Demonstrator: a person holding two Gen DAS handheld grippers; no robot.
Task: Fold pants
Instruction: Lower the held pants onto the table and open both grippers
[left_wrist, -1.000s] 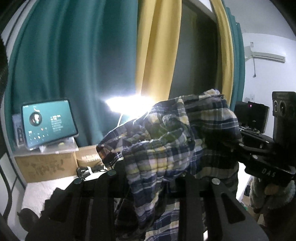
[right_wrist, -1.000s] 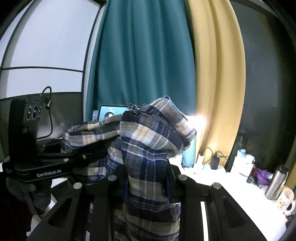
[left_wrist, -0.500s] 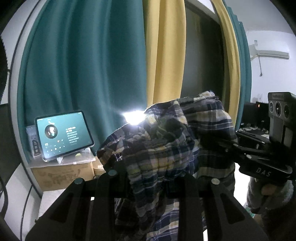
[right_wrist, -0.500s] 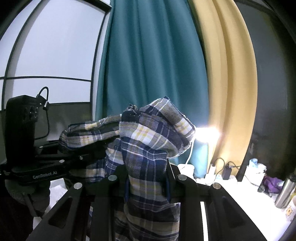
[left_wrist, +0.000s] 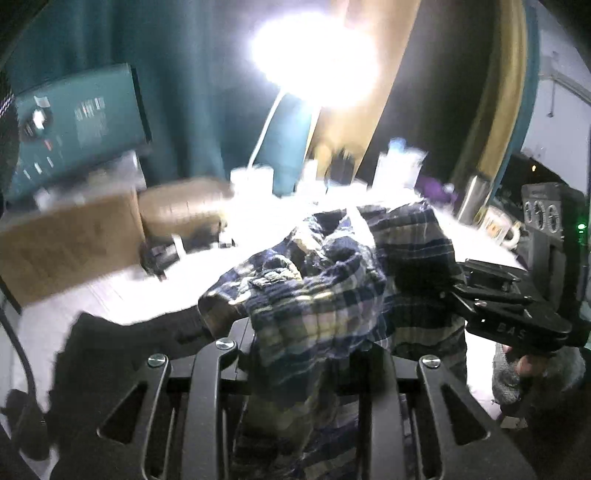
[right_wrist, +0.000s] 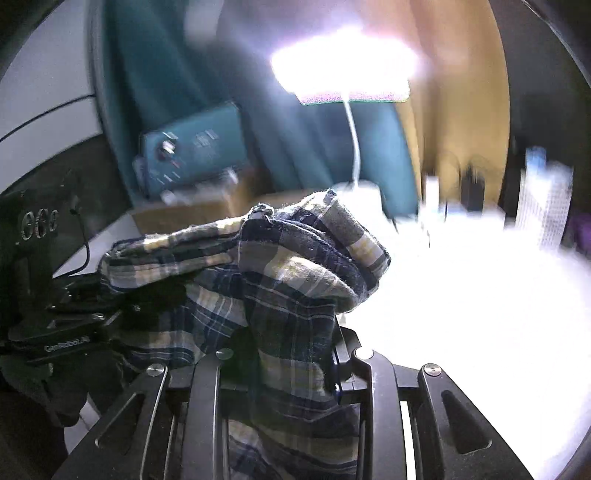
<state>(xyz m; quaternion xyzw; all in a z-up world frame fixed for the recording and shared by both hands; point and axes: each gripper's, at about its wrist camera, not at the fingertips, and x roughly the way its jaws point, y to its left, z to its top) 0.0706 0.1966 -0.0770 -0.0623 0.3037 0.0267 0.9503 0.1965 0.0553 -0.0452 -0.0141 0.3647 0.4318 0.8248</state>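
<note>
Blue, yellow and white plaid pants (left_wrist: 332, 288) hang bunched between both grippers above a white table (left_wrist: 110, 295). My left gripper (left_wrist: 306, 332) has a thick wad of the cloth between its jaws; the jaws are opening slightly while the fabric still fills the gap. The right gripper (left_wrist: 509, 325) shows at the right of that view, a gloved hand under it. In the right wrist view my right gripper (right_wrist: 291, 350) is shut on another fold of the pants (right_wrist: 295, 266), which drape left to the left gripper (right_wrist: 74, 332). Cloth hides all the fingertips.
A lit tablet (left_wrist: 74, 122) stands on a cardboard box (left_wrist: 74, 243) at the back left. A glaring lamp (left_wrist: 314, 55) washes out the tabletop. A steel bottle (left_wrist: 472, 199), a mug (left_wrist: 498, 229) and small clutter line the back right. Teal and yellow curtains hang behind.
Both grippers have come down and tipped forward with the pants still in them. The curtains have slid up out of the views and the table and lamp now fill them.
</note>
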